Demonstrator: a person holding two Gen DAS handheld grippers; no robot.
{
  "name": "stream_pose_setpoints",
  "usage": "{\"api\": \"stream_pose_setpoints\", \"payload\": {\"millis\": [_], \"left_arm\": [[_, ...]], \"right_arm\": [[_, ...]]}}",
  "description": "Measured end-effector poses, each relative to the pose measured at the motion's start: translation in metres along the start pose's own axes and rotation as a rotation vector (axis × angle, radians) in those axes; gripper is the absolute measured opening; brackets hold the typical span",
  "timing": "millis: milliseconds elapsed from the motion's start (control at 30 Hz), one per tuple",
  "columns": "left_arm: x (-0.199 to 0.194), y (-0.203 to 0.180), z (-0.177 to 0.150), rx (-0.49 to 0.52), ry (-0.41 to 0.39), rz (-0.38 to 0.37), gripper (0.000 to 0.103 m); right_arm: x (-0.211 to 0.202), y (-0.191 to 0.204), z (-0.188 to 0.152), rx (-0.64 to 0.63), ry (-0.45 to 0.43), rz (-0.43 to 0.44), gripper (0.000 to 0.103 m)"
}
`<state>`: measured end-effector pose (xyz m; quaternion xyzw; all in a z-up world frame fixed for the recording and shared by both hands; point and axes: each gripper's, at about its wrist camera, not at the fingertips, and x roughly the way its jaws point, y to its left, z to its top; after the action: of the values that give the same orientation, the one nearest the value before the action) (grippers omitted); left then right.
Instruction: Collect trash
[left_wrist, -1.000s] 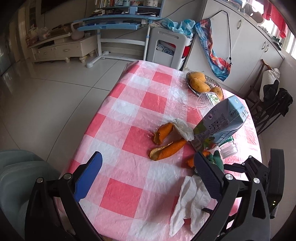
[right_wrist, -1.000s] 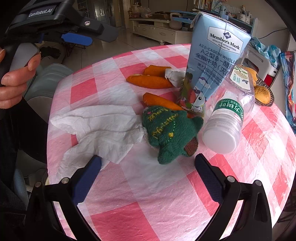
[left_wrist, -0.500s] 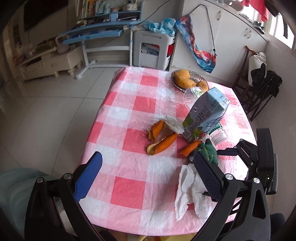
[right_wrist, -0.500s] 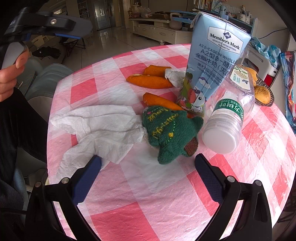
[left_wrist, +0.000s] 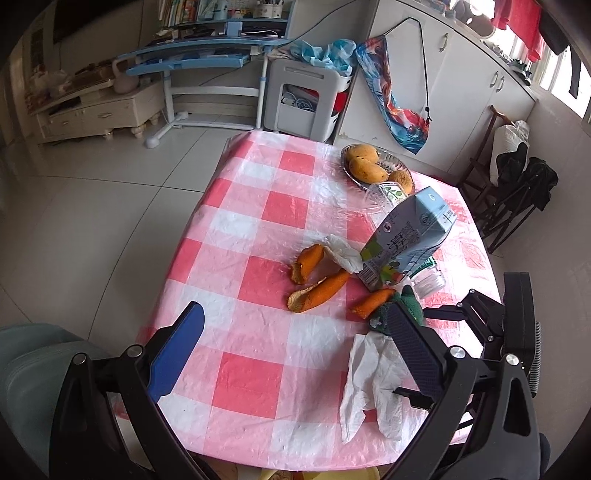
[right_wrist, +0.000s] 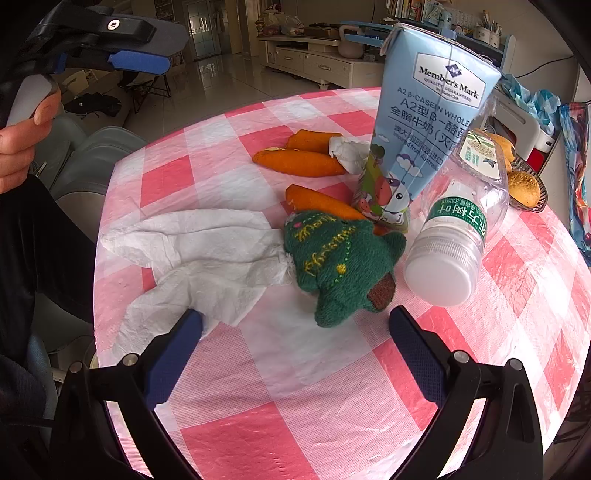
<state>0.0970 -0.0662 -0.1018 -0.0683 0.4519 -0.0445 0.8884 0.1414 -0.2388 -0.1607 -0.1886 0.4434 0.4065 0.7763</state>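
Observation:
Trash lies on a pink checked tablecloth (left_wrist: 258, 206): a large crumpled white tissue (left_wrist: 373, 380) (right_wrist: 199, 258), several orange peels (left_wrist: 317, 291) (right_wrist: 299, 162), a small tissue wad (left_wrist: 343, 253), a leaning blue milk carton (left_wrist: 406, 236) (right_wrist: 424, 122) and a clear plastic bottle (right_wrist: 454, 236) on its side. My left gripper (left_wrist: 291, 332) hangs open above the near table edge, holding nothing. My right gripper (right_wrist: 295, 328) is open low over the cloth, just short of a green knitted toy (right_wrist: 340, 262) and the large tissue.
A metal bowl (left_wrist: 397, 162) of fruit stands at the table's far right. A grey-green chair (left_wrist: 33, 369) is beside the near left corner. A person's hand (right_wrist: 18, 147) holds the left tool. Cabinets, a desk and a dark folding rack ring the table.
My left gripper has lifted and drawn back from the table, so more of the cloth shows. The right gripper and the objects have stayed put.

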Motion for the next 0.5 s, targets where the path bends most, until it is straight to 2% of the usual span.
{"api": "stream_pose_setpoints", "payload": {"millis": [333, 500], "left_arm": [[-0.0008, 0.0061, 0.002, -0.042, -0.001, -0.023, 0.096], [-0.0029, -0.0017, -0.001, -0.011, -0.009, -0.019, 0.096]], "right_arm": [[-0.0001, 0.0001, -0.0003, 0.0, 0.0, 0.0, 0.097], [-0.0002, 0.0002, -0.0004, 0.0, 0.0, 0.0, 0.097]]}}
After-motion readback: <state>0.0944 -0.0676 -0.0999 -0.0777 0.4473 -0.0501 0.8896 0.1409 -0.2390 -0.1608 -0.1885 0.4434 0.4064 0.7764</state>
